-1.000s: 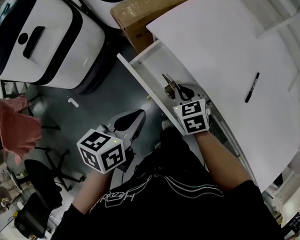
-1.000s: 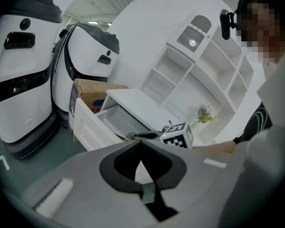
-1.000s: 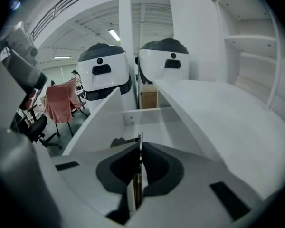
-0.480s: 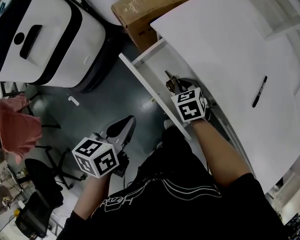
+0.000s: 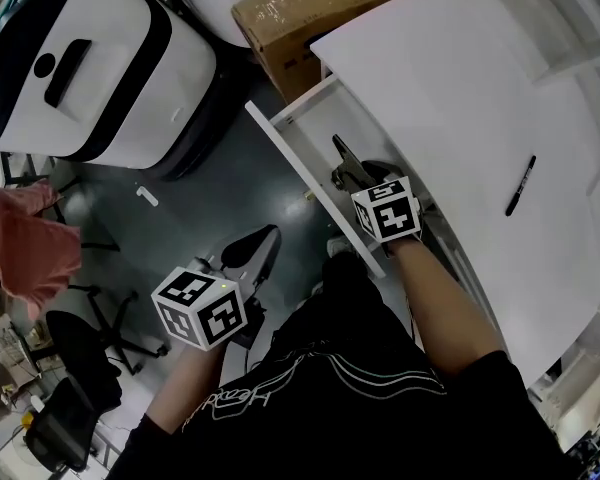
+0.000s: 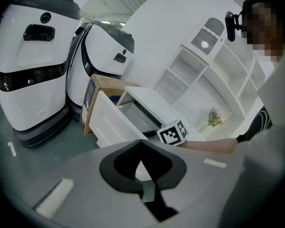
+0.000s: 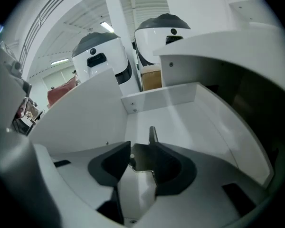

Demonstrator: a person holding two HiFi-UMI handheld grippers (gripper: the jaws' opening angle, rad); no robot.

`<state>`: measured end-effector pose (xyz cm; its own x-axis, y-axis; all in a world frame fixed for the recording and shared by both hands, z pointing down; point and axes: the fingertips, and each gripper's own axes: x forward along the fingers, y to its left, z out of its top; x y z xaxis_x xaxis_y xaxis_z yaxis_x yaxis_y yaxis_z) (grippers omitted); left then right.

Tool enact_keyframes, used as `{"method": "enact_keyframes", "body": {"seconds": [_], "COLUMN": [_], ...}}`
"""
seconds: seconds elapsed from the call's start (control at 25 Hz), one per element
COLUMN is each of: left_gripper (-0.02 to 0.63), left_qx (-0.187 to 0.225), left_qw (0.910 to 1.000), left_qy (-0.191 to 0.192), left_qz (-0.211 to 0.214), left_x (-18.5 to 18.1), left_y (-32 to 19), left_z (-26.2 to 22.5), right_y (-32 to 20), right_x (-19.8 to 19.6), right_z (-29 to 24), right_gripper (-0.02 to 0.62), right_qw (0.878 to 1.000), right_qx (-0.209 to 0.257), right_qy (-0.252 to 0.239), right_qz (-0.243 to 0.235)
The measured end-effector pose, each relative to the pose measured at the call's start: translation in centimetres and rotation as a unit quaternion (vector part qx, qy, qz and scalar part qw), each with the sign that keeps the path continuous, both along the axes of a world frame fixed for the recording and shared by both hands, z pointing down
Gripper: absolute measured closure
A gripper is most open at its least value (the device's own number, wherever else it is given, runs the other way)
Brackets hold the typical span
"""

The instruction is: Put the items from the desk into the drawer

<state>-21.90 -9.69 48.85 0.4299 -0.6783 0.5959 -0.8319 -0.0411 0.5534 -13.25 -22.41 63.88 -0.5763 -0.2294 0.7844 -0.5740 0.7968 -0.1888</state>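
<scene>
The white drawer (image 5: 323,128) stands pulled out from under the white desk (image 5: 450,98). My right gripper (image 5: 348,168) reaches into it, shut on a small dark metal item (image 5: 341,158). In the right gripper view that item (image 7: 152,136) sticks up between the jaws above the drawer floor (image 7: 185,115). A black marker pen (image 5: 520,185) lies on the desk to the right. My left gripper (image 5: 260,243) hangs over the grey floor left of the drawer, shut and empty; its tips (image 6: 141,146) meet in the left gripper view.
A cardboard box (image 5: 310,8) sits beyond the drawer. Two big white machines (image 5: 90,68) stand on the floor at the left. A chair base (image 5: 80,338) and red cloth (image 5: 25,253) lie far left. White shelves (image 6: 213,61) rise behind the desk.
My right gripper keeps the item and stays in the drawer, shifted only slightly. The left gripper has drawn back a little toward my body.
</scene>
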Motion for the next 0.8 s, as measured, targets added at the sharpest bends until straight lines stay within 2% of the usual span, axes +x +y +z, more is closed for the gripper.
{"method": "enact_keyframes", "body": {"seconds": [0.24, 0.44, 0.64, 0.8], "left_gripper": [0.598, 0.598, 0.598, 0.598], "left_qx": [0.011, 0.025, 0.058, 0.093], "left_qw": [0.9996, 0.9984, 0.9943, 0.9874], "left_qy": [0.024, 0.05, 0.07, 0.092], "left_qz": [-0.003, 0.012, 0.055, 0.089], "left_x": [0.7, 2.4, 5.7, 8.9], "left_y": [-0.2, -0.4, -1.8, -2.4], "left_z": [-1.1, -2.7, -5.2, -8.5], "right_y": [1.6, 3.3, 4.4, 5.2], "right_x": [1.3, 3.6, 6.5, 9.4], "right_z": [-3.4, -9.2, -16.0, -21.6], "right_gripper": [0.439, 0.44, 0.449, 0.53], "right_qw": [0.999, 0.996, 0.986, 0.974], "right_qx": [0.011, 0.079, 0.115, 0.143], "right_qy": [-0.037, -0.051, -0.098, -0.142], "right_qz": [0.015, 0.014, 0.063, 0.106]}}
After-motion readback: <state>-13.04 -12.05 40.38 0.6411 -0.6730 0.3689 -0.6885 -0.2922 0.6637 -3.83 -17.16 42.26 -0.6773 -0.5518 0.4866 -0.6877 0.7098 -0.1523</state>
